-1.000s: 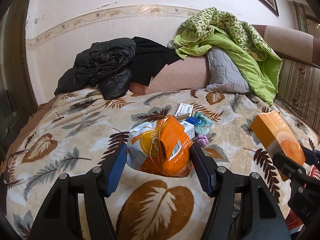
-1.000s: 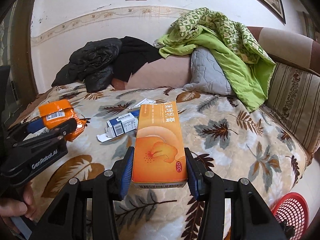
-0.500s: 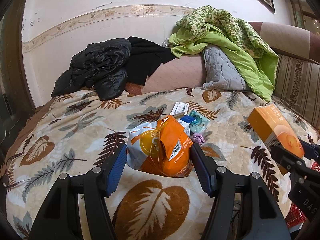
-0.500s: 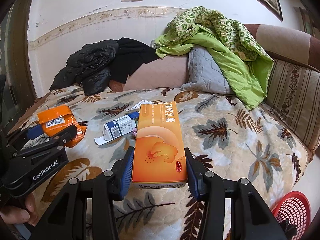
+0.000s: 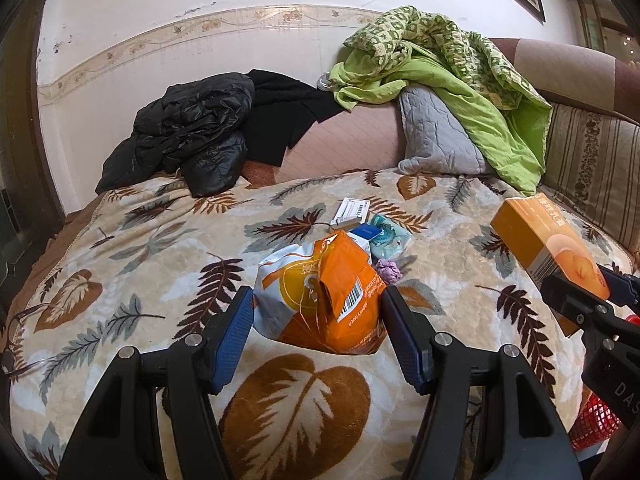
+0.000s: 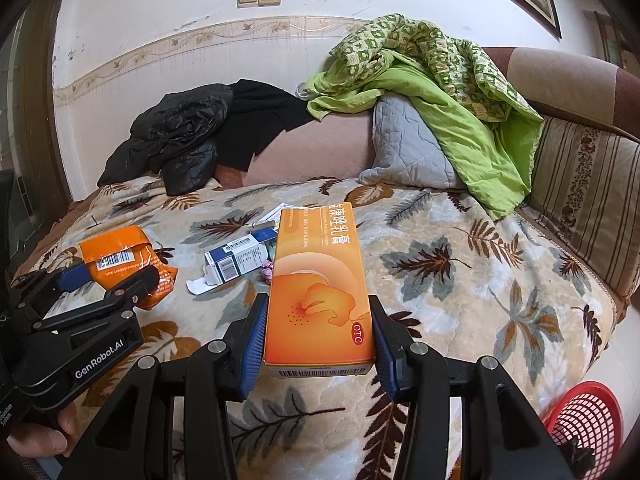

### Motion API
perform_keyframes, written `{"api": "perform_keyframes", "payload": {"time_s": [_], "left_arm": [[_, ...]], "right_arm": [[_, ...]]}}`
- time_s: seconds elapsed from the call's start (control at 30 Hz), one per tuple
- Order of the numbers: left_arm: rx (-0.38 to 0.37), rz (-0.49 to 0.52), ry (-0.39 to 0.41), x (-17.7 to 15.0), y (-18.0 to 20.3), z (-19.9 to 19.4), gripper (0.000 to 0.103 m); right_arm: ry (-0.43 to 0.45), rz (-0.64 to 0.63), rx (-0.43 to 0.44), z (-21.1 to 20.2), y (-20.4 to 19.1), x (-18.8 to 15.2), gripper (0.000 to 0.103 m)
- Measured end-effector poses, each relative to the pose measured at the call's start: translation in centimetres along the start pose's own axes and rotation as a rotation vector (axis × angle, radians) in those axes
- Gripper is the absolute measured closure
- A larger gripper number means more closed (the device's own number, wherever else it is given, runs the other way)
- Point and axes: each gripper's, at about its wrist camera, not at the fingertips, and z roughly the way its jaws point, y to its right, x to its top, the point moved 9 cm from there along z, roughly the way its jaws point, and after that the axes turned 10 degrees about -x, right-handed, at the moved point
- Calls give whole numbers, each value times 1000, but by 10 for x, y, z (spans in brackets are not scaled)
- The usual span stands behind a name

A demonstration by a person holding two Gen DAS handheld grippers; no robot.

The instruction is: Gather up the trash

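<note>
My left gripper (image 5: 318, 320) is shut on a crumpled orange-and-white bag (image 5: 320, 292), held just above the leaf-patterned bed cover (image 5: 120, 248). The right gripper (image 6: 318, 332) is shut on a long orange medicine box (image 6: 320, 276), its blue pads pressed on both long sides. Each gripper shows in the other's view: the right gripper (image 5: 592, 288) with the orange medicine box (image 5: 536, 236), the left gripper (image 6: 112, 276) with the bag (image 6: 116, 254). On the cover lie a blue-and-white carton (image 6: 236, 260), a teal packet (image 5: 390, 236), a purple wad (image 5: 388, 272) and a white card (image 5: 352, 210).
A red mesh basket (image 6: 584, 420) stands on the floor at the lower right, beside the bed. At the back are a black jacket (image 5: 188, 136), a grey pillow (image 5: 436, 136) and a green blanket (image 5: 460, 76). A striped cushion (image 6: 584, 200) lines the right side. A hand (image 6: 40, 436) holds the left gripper.
Both grips are unchanged. The left wrist view has drifted a little, so the scene sits slightly further left. The right gripper has hardly moved.
</note>
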Motion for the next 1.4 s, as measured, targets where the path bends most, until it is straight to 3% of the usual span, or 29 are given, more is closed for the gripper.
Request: {"api": "perform_keyframes", "payload": {"time_s": [1.07, 1.2, 1.4], "left_arm": [[-35, 33, -15, -7, 16, 3, 39], [-116, 15, -17, -3, 31, -2, 39], [-305, 64, -28, -1, 93, -19, 39]], "right_arm": [[-12, 37, -37, 1, 21, -1, 52], [-23, 126, -3, -10, 45, 0, 52], [-83, 294, 42, -44, 118, -26, 52]]}}
